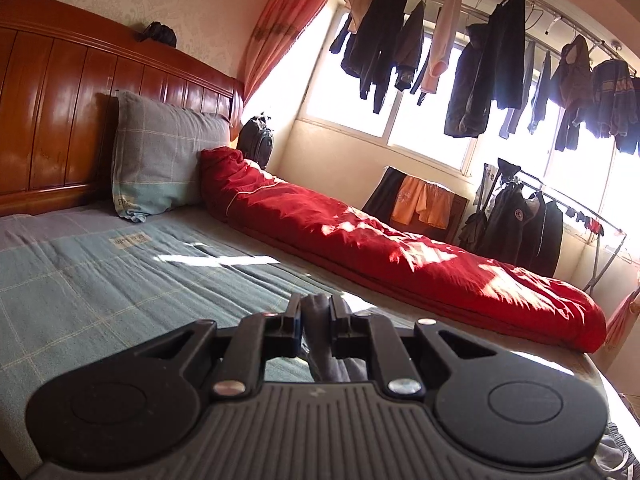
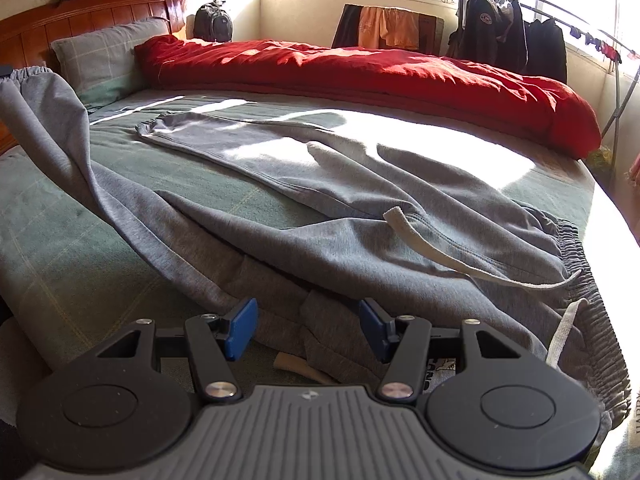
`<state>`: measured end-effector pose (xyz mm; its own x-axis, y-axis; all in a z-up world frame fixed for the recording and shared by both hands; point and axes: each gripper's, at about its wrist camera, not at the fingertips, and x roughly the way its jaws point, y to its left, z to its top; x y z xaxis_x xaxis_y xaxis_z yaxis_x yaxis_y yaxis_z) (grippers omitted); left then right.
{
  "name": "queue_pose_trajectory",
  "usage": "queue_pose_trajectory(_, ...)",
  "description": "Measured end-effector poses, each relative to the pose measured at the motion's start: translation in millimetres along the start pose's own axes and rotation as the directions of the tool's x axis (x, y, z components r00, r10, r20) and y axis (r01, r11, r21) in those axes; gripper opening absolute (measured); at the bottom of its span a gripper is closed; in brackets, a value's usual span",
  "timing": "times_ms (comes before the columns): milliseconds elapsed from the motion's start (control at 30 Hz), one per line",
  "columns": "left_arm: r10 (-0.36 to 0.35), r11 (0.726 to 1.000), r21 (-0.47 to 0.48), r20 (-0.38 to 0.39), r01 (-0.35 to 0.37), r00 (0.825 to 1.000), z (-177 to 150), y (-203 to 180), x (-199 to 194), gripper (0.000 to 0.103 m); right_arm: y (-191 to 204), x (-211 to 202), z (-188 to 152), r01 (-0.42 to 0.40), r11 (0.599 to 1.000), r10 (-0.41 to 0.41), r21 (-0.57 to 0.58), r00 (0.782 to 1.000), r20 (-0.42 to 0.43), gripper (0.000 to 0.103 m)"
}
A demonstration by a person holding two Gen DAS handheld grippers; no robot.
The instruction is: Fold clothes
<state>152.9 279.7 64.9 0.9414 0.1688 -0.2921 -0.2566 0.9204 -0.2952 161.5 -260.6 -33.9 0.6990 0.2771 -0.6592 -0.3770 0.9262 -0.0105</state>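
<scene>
Grey sweatpants (image 2: 320, 184) lie spread across the bed, their elastic waistband (image 2: 572, 248) and pale drawstring (image 2: 440, 260) at the right. One leg (image 2: 52, 120) is lifted off the bed and rises to the upper left, its cuff (image 2: 28, 74) at the frame edge. In the left wrist view my left gripper (image 1: 315, 304) is shut on a bunch of that grey cloth (image 1: 320, 344), which hangs down between the fingers. My right gripper (image 2: 307, 312) stands open low over a fold of the pants near the bed's front edge; its blue pads (image 2: 240, 328) do not press on the cloth.
The bed has a blue-green checked sheet (image 2: 60, 240), a grey pillow (image 2: 104, 56) against a wooden headboard (image 1: 60, 120), and a rolled red quilt (image 2: 360, 68) along the far side. A backpack (image 2: 214, 20), a clothes rack (image 2: 520, 36) and hanging garments (image 1: 480, 80) line the window.
</scene>
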Motion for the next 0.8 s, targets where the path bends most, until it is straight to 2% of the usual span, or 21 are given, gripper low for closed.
queue_pose_trajectory(67, 0.051, 0.998, 0.03, -0.067, -0.049, 0.996, -15, 7, 13, 0.011, 3, 3, 1, -0.006, 1.0, 0.006, -0.009, 1.0, -0.006, 0.061)
queue_pose_trajectory(167, 0.102, 0.995, 0.019, -0.171, -0.101, 0.98, -34, 24, 31, 0.013, 8, 5, 3, -0.013, 1.0, 0.013, -0.026, 1.0, -0.011, 0.061)
queue_pose_trajectory(267, 0.156, 0.987, -0.001, -0.265, -0.163, 0.951, -50, 45, 45, 0.016, 11, 5, 4, -0.01, 0.999, 0.01, -0.038, 1.0, -0.012, 0.061)
queue_pose_trajectory(367, 0.222, 0.972, -0.001, -0.308, -0.234, 0.925, -59, 61, 46, 0.019, 12, 5, 5, -0.007, 0.999, 0.007, -0.041, 1.0, -0.014, 0.061)
queue_pose_trajectory(467, 0.225, 0.972, 0.008, -0.323, -0.236, 0.919, -62, 66, 40, 0.027, 13, 8, 6, -0.009, 0.999, 0.008, -0.044, 1.0, -0.022, 0.061)
queue_pose_trajectory(567, 0.199, 0.98, 0.049, -0.336, -0.194, 0.92, -63, 55, 38, 0.04, 16, 12, 8, -0.025, 0.999, 0.024, -0.048, 0.999, -0.028, 0.061)
queue_pose_trajectory(600, 0.189, 0.982, 0.063, -0.344, -0.178, 0.92, -65, 49, 40, 0.041, 17, 13, 10, -0.041, 0.998, 0.039, -0.046, 0.999, -0.03, 0.061)
queue_pose_trajectory(700, 0.142, 0.989, 0.085, -0.375, -0.118, 0.916, -73, 31, 46, 0.043, 22, 20, 19, -0.121, 0.992, 0.12, -0.036, 0.992, -0.038, 0.061)
queue_pose_trajectory(800, 0.088, 0.995, 0.087, -0.414, -0.057, 0.906, -84, 15, 50, 0.05, 31, 30, 37, -0.235, 0.972, 0.232, -0.034, 0.97, -0.071, 0.061)
